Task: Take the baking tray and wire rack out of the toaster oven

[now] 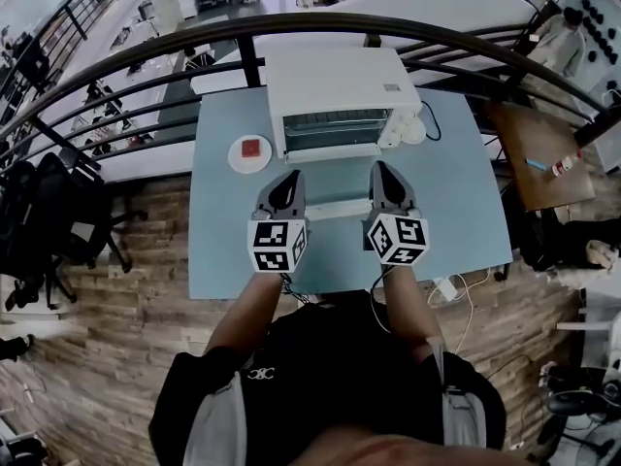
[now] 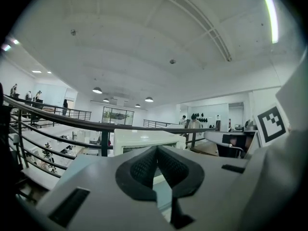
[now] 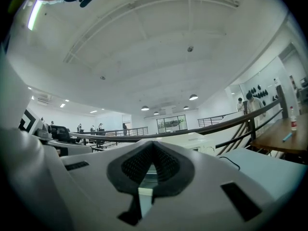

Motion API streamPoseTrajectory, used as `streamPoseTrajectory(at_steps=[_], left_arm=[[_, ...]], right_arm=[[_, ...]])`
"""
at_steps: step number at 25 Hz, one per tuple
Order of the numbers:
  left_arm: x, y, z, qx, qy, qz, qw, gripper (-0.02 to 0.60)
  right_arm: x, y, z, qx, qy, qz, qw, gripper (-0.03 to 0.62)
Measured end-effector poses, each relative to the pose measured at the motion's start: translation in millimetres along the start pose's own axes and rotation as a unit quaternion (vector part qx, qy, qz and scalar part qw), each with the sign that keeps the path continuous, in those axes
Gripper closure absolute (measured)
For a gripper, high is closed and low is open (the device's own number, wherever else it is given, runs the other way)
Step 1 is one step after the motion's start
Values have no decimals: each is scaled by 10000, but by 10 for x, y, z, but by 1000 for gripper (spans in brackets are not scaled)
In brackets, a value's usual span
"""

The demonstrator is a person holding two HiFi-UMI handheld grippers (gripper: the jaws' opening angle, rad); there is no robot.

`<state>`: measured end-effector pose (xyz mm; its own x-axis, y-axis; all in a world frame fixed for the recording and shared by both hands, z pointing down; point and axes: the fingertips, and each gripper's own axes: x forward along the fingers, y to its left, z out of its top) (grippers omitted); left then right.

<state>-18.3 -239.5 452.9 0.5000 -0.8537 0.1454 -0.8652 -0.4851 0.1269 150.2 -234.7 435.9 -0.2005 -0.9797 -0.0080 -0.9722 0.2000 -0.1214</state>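
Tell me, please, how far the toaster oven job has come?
Done: unclear; a pale flat piece lies on the light blue table before the white toaster oven, perhaps the tray. In hand: nothing; the left gripper and right gripper are shut and empty. Left: no wire rack shows outside the oven.

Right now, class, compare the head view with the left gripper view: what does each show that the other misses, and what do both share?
Only the head view: the blue table, a white plate with a red item beside the toaster oven, and the person's arms.
Only the left gripper view: the ceiling lamps, and the left gripper seen shut, nothing between its jaws.
Both: the toaster oven, the dark railing and the left gripper.
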Motion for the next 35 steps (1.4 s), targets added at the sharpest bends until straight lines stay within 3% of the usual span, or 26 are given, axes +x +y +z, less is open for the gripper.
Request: streamPoseTrajectory(at_steps=[19,29,31,33,35], left_arm=[[426,-3,-173,-15,270,588,9979,566],[740,18,-433,-251,642,674,9953,565],[784,39,-518,-373,748,651,9944,538],[822,64,-604,-533,863,634,9928,471],[853,94,-680,-740,964,627,9906,457]], right_arm=[[424,-416,-222,169,274,394,9987,592],[612,-721,-480,445,524,288,9972,594],[655,-750,-569,628,640,331,9954,526],[689,-779,-668,879,779,344,9925,507],[716,-807,-772,1185,936,349,9879,497]])
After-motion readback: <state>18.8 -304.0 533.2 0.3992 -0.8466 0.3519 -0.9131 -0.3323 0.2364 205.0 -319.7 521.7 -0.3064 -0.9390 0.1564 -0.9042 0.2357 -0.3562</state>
